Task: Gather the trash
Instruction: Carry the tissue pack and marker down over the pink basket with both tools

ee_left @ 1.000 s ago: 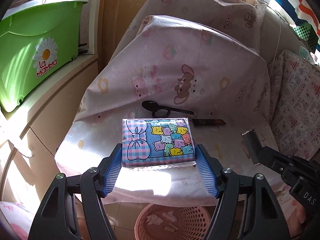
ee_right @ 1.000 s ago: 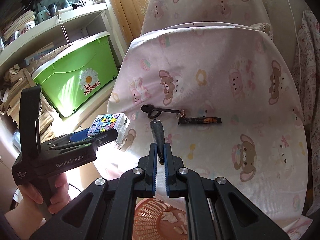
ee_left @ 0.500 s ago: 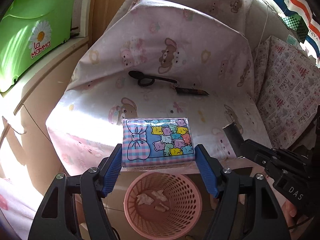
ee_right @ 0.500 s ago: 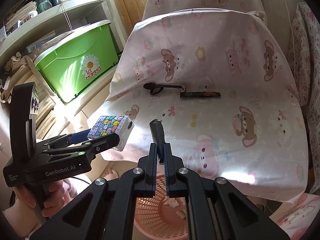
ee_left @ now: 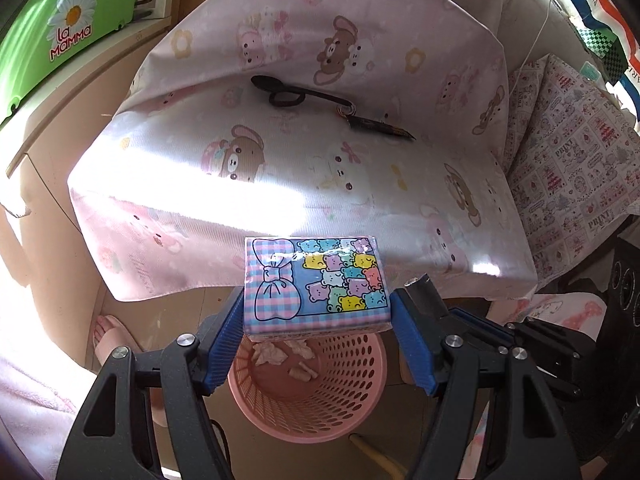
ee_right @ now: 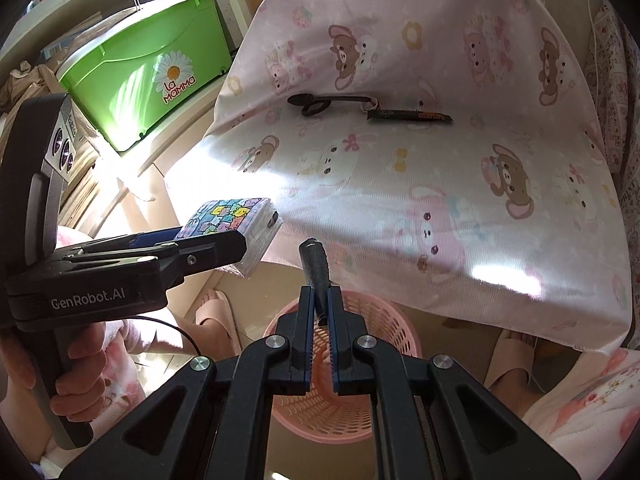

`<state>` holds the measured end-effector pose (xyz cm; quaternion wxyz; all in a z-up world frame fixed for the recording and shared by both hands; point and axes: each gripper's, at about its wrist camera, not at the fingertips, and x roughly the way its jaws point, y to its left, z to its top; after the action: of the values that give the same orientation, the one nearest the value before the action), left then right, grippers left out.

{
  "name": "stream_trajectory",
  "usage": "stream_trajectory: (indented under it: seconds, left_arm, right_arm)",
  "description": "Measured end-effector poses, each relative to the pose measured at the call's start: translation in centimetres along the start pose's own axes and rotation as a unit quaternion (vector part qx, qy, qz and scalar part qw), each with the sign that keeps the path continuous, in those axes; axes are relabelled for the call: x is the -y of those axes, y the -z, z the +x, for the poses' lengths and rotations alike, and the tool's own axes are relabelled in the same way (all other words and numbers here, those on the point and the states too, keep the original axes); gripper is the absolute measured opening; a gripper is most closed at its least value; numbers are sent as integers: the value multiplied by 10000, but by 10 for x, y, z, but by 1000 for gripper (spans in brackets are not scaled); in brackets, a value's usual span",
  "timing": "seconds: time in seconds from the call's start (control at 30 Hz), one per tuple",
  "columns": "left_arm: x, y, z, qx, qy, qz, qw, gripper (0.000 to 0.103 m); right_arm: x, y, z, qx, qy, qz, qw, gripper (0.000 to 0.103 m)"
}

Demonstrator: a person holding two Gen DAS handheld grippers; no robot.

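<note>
My left gripper (ee_left: 317, 312) is shut on a tissue pack (ee_left: 316, 286) printed with colourful bears and a bow, held above the pink trash basket (ee_left: 308, 396). The pack also shows in the right wrist view (ee_right: 236, 224). My right gripper (ee_right: 321, 306) is shut on a dark crumpled wrapper (ee_right: 316, 266), held over the basket (ee_right: 384, 320). The wrapper also shows in the left wrist view (ee_left: 426, 294). Crumpled tissues (ee_left: 272, 354) lie in the basket. A black spoon (ee_left: 296, 90) and a dark snack wrapper (ee_left: 380, 126) lie on the pink cloth-covered seat (ee_left: 280, 184).
A green La Mamma bin (ee_right: 148, 64) stands on a ledge to the left. A patterned cushion (ee_left: 568, 160) lies at the right. The person's slippered feet (ee_right: 216, 316) stand on the floor beside the basket.
Both grippers have pulled back from the seat and now hang over the basket with the tissue pack and the wrapper still held. The spoon and snack wrapper have not moved.
</note>
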<state>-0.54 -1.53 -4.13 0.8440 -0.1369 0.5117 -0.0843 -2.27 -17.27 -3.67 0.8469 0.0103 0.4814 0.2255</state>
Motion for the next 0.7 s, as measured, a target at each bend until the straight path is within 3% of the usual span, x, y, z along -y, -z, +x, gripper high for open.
stream_trajectory:
  seconds: [0.27,0.4,0.53,0.7]
  left_arm:
    - [-4,8,25,-631,-119,-27,9979,70]
    - [-8,12,39,-818,-361,-41,9960,70]
    - [-13,17,50,-944,-521,-89,9941,70]
    - [-23,24,77,-1366,-524,-345,9886,70]
  right_arm:
    - [-3,10,25,-543,105,-86,9984,7]
    - [-8,17,45,-840,307,-261,9957,7]
    - [-2,26,63,-1110,402,-138,9929,7]
    - [9,39,86,-1530,426,189,9871,7]
